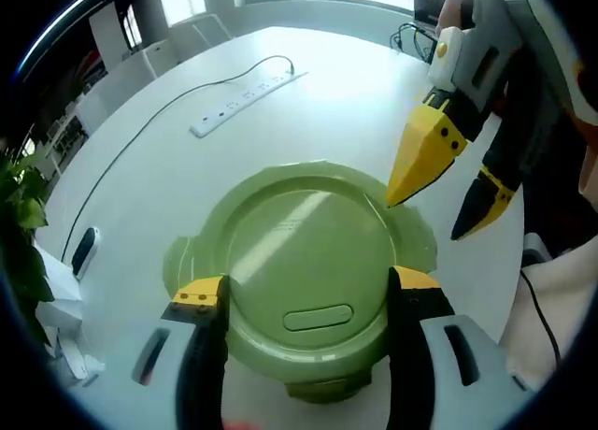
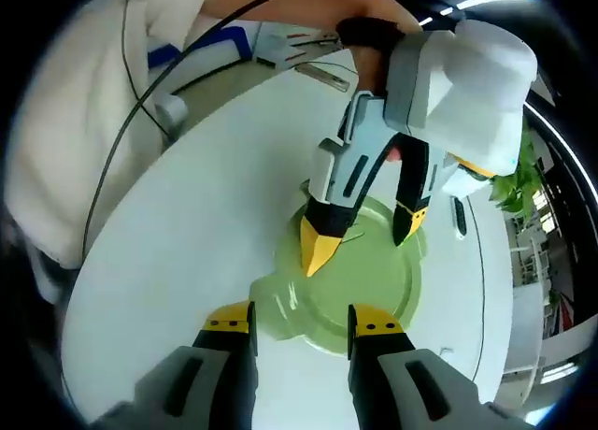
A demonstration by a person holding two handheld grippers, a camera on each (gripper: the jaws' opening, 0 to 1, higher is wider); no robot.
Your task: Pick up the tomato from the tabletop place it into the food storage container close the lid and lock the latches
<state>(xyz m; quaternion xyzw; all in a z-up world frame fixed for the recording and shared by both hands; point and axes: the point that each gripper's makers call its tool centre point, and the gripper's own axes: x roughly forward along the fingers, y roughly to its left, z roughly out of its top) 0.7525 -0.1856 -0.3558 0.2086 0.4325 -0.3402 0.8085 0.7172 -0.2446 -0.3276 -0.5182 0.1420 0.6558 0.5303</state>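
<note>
Tomato unseen — presumably under the green lid [image 1: 308, 271] sitting mid-tabletop [image 1: 168, 178]. Left gripper [image 1: 306, 299] straddled it, jaws apart; right gripper [image 2: 299, 332] hovered apart over a latch tab [image 2: 271, 299]. An off-centre press risked tilting the lid — latches missing.

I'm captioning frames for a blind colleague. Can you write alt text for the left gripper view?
A round green container lid lies on a white table, between the open left tongs. The right tongs, open, reach in from the upper right; a power strip lies behind.

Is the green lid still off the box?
No, the green lid sits flat on top of the container, covering it, on the white table.
</note>
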